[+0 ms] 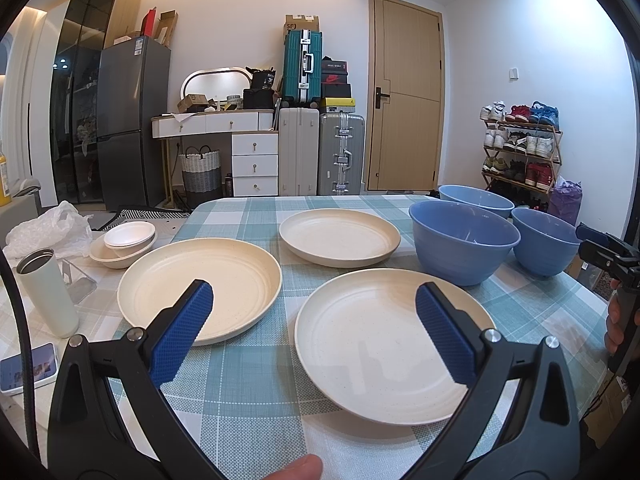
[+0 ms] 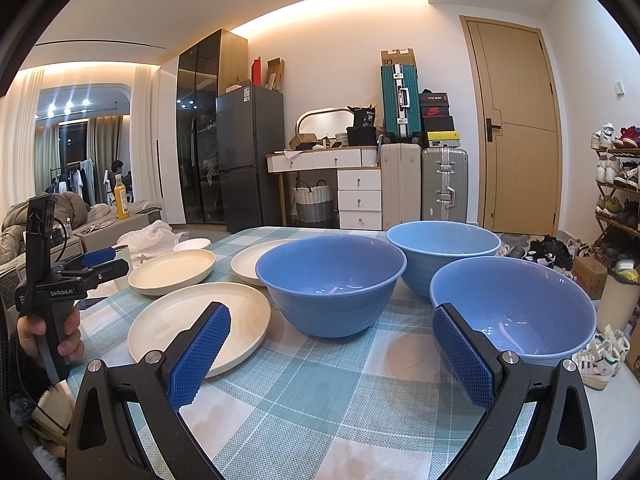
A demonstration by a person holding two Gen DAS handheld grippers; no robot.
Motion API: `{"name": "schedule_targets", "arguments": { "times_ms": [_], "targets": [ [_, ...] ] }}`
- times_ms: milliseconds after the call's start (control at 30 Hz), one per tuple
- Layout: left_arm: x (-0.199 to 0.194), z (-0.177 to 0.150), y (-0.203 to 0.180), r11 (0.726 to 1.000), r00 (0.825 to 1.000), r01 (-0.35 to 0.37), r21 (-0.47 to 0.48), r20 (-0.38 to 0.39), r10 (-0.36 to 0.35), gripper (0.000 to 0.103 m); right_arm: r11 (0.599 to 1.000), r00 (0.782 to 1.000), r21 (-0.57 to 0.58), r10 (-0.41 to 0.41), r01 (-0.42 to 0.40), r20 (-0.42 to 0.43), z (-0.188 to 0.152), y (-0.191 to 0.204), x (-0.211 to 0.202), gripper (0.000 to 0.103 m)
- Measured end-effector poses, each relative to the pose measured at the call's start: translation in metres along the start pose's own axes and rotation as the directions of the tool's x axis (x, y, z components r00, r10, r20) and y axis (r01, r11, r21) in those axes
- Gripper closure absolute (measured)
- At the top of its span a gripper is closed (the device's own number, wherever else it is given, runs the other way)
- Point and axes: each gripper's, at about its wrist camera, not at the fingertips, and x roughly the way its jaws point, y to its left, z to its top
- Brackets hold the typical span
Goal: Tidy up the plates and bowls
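Three cream plates lie apart on the checked tablecloth: a near one (image 1: 384,344), a left one (image 1: 200,284) and a far one (image 1: 340,236). Three blue bowls stand apart to their right: a middle one (image 2: 332,284), a far one (image 2: 444,252) and a near right one (image 2: 516,308). My left gripper (image 1: 314,300) is open and empty, held above the near and left plates. My right gripper (image 2: 332,328) is open and empty, in front of the middle and near right bowls. The left gripper also shows in the right wrist view (image 2: 100,264).
A stack of small white bowls (image 1: 128,240), a white tumbler (image 1: 48,292), a crumpled plastic bag (image 1: 48,228) and a phone (image 1: 28,368) lie left of the tablecloth (image 1: 256,412). The table's right edge drops to shoes (image 2: 600,356) and boxes on the floor.
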Motion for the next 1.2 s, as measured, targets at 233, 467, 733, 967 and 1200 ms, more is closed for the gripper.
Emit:
{"name": "schedule_targets", "arguments": {
  "times_ms": [233, 467, 733, 967, 1200],
  "targets": [
    [-0.001, 0.0, -0.001, 1.0, 1.0, -0.002, -0.007, -0.008, 0.002, 0.002, 1.0, 1.0, 0.006, -0.018, 0.018, -0.022, 0.006, 0.002, 0.011, 0.0],
    [-0.001, 0.0, -0.001, 1.0, 1.0, -0.001, -0.005, -0.009, 0.001, 0.002, 1.0, 1.0, 0.015, -0.017, 0.018, -0.026, 0.001, -0.002, 0.007, 0.0],
    [-0.001, -0.001, 0.004, 1.0, 1.0, -0.015, -0.02, -0.015, 0.015, 0.002, 1.0, 0.999, 0.014, -0.026, 0.027, -0.042, 0.002, -0.002, 0.009, 0.0],
    [-0.001, 0.0, 0.014, 0.999, 1.0, -0.01, -0.054, -0.03, 0.008, 0.002, 1.0, 0.997, -0.01, -0.024, 0.023, -0.071, 0.022, 0.011, 0.013, 0.0],
    [-0.014, 0.024, 0.021, 0.996, 0.998, -0.032, -0.077, -0.053, 0.028, 0.002, 0.999, 0.993, -0.021, 0.023, -0.026, -0.118, 0.047, 0.033, 0.018, 0.0]
  ]
}}
